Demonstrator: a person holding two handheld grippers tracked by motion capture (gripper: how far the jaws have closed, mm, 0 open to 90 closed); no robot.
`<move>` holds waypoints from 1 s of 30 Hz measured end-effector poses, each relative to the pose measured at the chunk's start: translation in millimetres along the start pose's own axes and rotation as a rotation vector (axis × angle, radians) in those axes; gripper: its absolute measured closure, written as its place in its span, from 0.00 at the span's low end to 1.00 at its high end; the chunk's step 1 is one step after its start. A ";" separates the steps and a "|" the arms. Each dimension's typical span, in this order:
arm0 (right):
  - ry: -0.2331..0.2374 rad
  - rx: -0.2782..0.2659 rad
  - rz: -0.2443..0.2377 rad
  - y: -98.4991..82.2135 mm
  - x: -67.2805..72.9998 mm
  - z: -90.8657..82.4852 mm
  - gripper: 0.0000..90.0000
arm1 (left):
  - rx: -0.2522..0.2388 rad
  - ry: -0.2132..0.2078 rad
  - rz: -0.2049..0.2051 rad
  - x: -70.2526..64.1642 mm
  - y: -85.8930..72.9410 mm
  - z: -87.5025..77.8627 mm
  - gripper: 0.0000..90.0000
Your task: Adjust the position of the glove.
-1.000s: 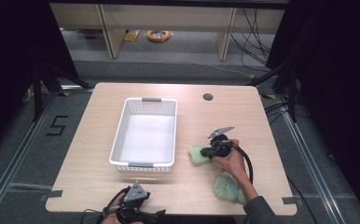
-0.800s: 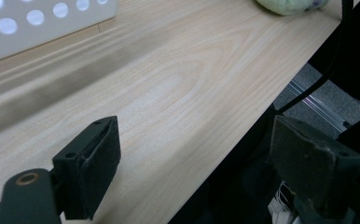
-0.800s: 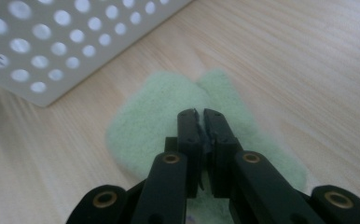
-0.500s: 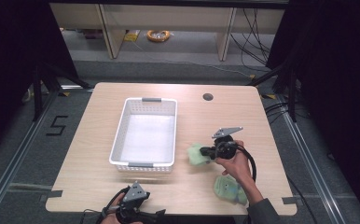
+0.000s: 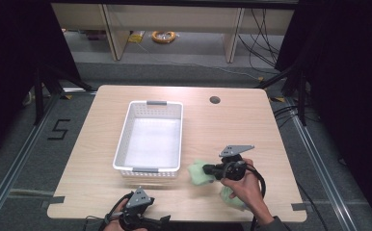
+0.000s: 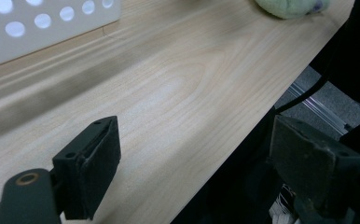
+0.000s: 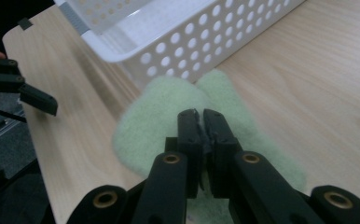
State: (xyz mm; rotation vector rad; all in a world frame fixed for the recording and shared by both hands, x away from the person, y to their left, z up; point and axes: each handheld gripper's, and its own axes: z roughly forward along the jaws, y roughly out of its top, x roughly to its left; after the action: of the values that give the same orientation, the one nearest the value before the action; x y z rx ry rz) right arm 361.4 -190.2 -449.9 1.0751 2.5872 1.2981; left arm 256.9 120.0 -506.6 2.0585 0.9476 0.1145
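Fleece-like green cloth [image 7: 169,116] looks light, soft and floppy, so it should drape and sag rather than hold its shape; a pinch on a bunched fold near the middle seems the safest hold, since an edge grip could slip out. The right tool [image 7: 202,114] has its jaws clenched on the cloth, a thin bit of fabric pinched between the pads, the rest spreading beneath and ahead of them. In the high view the cloth [image 5: 201,173] hangs at the tip of the right tool [image 5: 213,169], close to the near right corner of the white basket [image 5: 148,169], toward the tabletop's [image 5: 232,125] near edge. The left tool [image 6: 192,158] rests released at the near edge, nothing between its jaws.
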 end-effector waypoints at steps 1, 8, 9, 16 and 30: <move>0.000 0.000 0.000 0.0 0.0 0.0 0.96 | -0.006 -0.001 -0.002 -0.3 -0.2 0.7 0.18; 0.004 -0.007 -0.012 -12.8 22.5 0.7 0.96 | -0.019 -0.010 -0.028 -1.1 0.0 1.0 0.18; 0.004 -0.007 -0.012 -12.8 22.5 0.7 0.96 | -0.019 -0.010 -0.028 -1.1 0.0 1.0 0.18; 0.008 0.020 0.038 -31.0 32.8 16.3 0.96 | -0.023 -0.006 -0.025 -1.6 -0.2 1.3 0.18; 0.009 0.060 0.038 -41.9 30.1 28.6 0.76 | -0.016 -0.011 -0.016 -1.8 0.1 0.7 0.18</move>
State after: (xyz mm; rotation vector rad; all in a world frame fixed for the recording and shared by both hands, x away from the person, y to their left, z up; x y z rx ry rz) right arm 324.8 -169.3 -491.1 1.1364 2.6408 1.2429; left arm 255.9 118.3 -506.5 2.0345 0.9529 0.1021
